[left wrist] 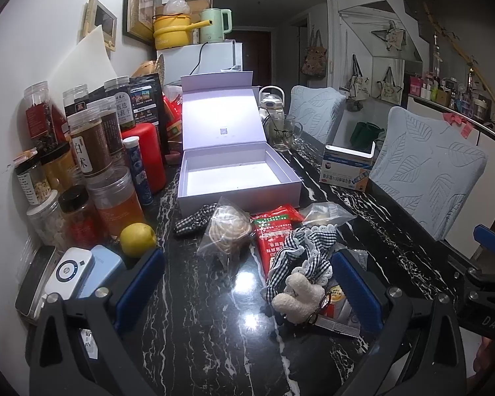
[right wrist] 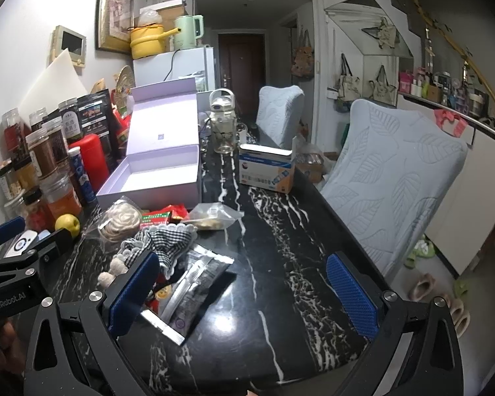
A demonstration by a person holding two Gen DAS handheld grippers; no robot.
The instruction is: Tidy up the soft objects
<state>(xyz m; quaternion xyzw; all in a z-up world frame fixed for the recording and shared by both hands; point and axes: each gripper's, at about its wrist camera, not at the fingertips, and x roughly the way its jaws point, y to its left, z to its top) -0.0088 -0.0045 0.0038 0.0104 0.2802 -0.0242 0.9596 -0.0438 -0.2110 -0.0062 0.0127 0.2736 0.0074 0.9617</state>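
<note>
The black marble desk (left wrist: 214,313) carries my white box (left wrist: 237,178), lid up and empty, at the far side of a pile of soft things. Just before it lie a gingham cloth (left wrist: 300,257) and a plush toy (left wrist: 297,293). Both my left jaws (left wrist: 247,283) and right jaws (right wrist: 244,293) are spread wide, holding nothing
</note>
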